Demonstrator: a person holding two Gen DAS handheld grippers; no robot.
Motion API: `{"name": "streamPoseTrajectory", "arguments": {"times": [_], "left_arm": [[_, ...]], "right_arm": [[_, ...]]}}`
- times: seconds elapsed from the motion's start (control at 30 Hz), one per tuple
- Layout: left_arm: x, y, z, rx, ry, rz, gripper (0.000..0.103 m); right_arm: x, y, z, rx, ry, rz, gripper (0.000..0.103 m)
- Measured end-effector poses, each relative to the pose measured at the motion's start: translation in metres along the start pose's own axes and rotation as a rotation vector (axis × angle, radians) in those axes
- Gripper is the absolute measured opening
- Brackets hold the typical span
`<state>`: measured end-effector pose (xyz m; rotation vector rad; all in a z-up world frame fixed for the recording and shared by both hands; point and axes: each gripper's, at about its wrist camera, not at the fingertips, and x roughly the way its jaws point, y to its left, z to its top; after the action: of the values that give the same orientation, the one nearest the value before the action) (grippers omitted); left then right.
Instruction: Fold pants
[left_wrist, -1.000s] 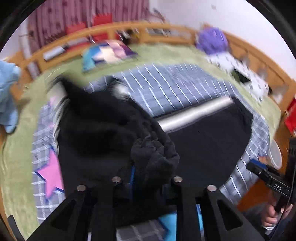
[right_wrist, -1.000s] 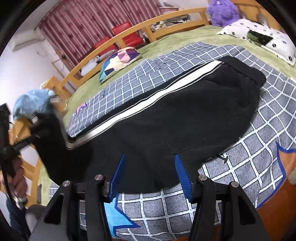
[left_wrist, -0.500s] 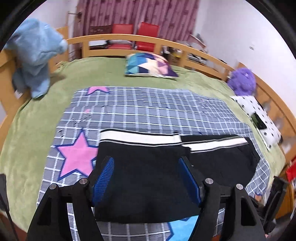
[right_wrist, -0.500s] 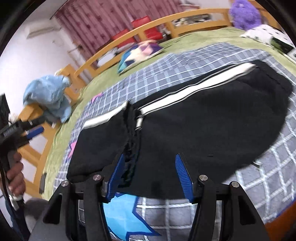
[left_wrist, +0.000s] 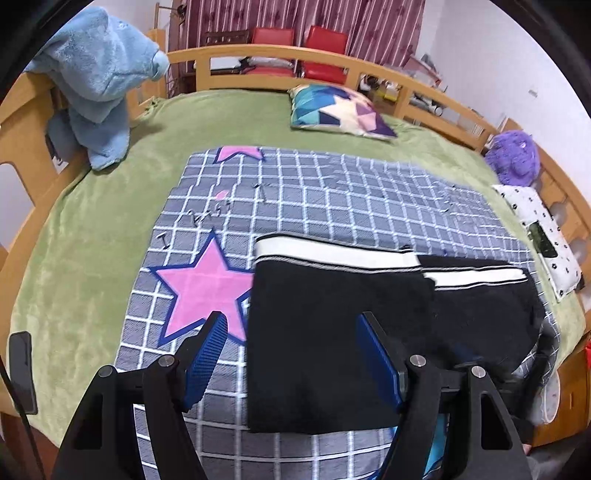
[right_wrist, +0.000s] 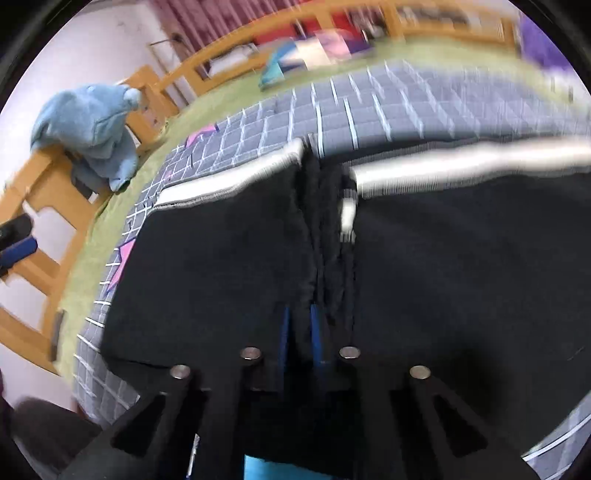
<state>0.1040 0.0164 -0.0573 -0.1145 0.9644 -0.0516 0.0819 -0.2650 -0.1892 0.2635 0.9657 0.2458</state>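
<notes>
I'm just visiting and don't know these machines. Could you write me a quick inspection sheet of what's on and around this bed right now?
Surface: checked blanket with a pink star, over a green bedspread.
Job's things: black pants with a white stripe, one end folded over.
Clutter: patterned cushion, blue plush, purple plush, spotted pillow.
Grippers: left gripper open above the pants; right gripper shut on the pants at the folded edge.
Cables: thin dark cord at lower left.
Surroundings: wooden bed rail, red chairs, curtains.
</notes>
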Motion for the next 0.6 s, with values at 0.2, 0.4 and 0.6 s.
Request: {"name": "streamPoseTrajectory", "arguments": {"times": [0.2, 0.4, 0.6], "left_arm": [[0.0, 0.026, 0.003, -0.075, 0.01, -0.02, 0.071], [0.007, 0.03, 0.003, -0.061, 0.046, -0.063, 0.071], [0.005, 0.056, 0.02, -0.089, 0.002, -0.077, 0.071]], "right_arm": [[-0.064, 0.002, -0.006, 0.028, -0.053, 0.184, 0.01], [-0.019, 0.01, -0.043, -0.037, 0.103, 0.03, 0.016], [-0.05, 0.006, -0.013, -0.027, -0.076, 0.024, 0.071]]}}
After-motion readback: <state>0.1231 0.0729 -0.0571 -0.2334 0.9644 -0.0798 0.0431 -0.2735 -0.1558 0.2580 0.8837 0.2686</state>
